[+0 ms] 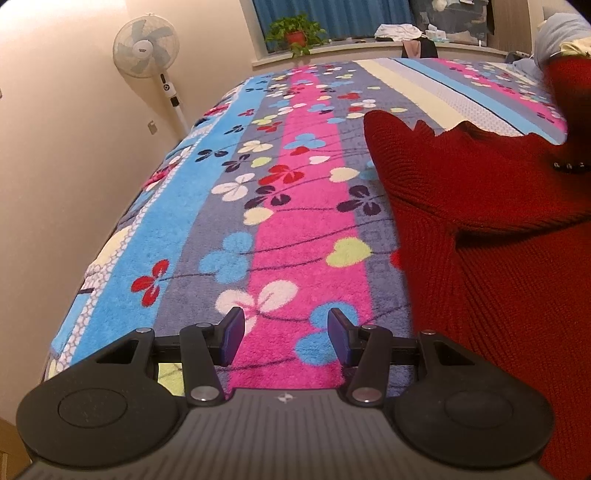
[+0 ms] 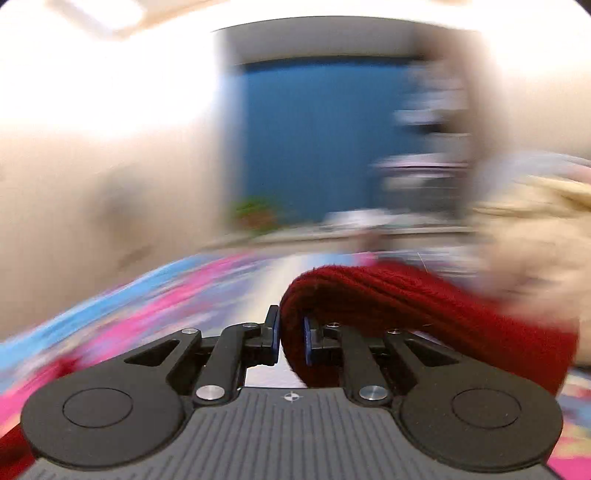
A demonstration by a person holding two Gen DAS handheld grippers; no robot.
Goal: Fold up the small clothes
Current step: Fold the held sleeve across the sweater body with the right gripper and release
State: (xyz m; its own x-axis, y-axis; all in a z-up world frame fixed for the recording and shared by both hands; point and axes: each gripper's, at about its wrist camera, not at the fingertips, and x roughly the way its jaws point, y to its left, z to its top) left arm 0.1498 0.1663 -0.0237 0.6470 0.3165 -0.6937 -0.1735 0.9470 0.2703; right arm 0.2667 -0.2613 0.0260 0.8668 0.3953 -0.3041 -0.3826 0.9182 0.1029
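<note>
The right gripper (image 2: 290, 338) clamps a fold of the red knitted sweater (image 2: 388, 306); the left gripper (image 1: 286, 338), jaws apart, should pin the cloth beside it.

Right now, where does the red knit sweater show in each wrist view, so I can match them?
Left wrist: red knit sweater fills the right side, lying on the blanket.
Right wrist: it is centre-right, a fold pinched in the right gripper.
Shared landmark: the potted plant on the windowsill.

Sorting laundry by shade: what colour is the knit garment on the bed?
Dark red, ribbed knit sweater; clearest in the left wrist view.
</note>
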